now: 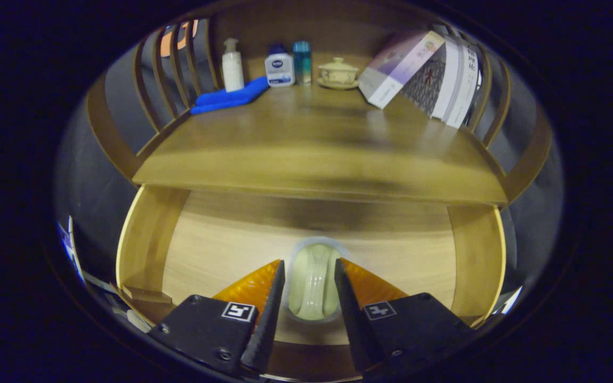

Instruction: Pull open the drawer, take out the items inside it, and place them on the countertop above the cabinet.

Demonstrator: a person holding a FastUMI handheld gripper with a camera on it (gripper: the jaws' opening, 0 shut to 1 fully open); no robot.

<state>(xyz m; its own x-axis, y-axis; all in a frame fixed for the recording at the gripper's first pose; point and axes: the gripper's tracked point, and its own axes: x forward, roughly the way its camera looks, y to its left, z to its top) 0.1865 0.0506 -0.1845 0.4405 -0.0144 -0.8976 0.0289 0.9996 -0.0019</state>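
Drawer (149, 239): pulled open below the cabinet top, its pale wooden floor bare apart from one item. Item in hand: a small pale-green glazed cup or bowl (313, 282), lying near the drawer's front edge, midway between its side walls. Gripper (310, 287): fingers straddle the cup, one against each flank, seemingly closed on it; whether it is lifted clear of the drawer floor cannot be told. Countertop (312, 154): along the back edge stand a white pump bottle (232, 65), a white lotion bottle (279, 67), a teal bottle (301, 62) and a lidded cream teacup on a saucer (338, 73); a folded blue cloth (229, 97) lies toward the back left corner; books (423, 74) lean at the back right. Front half of the countertop: free. Progress, as judged: opening done, cup grasped; lifting and placing on the countertop remain.
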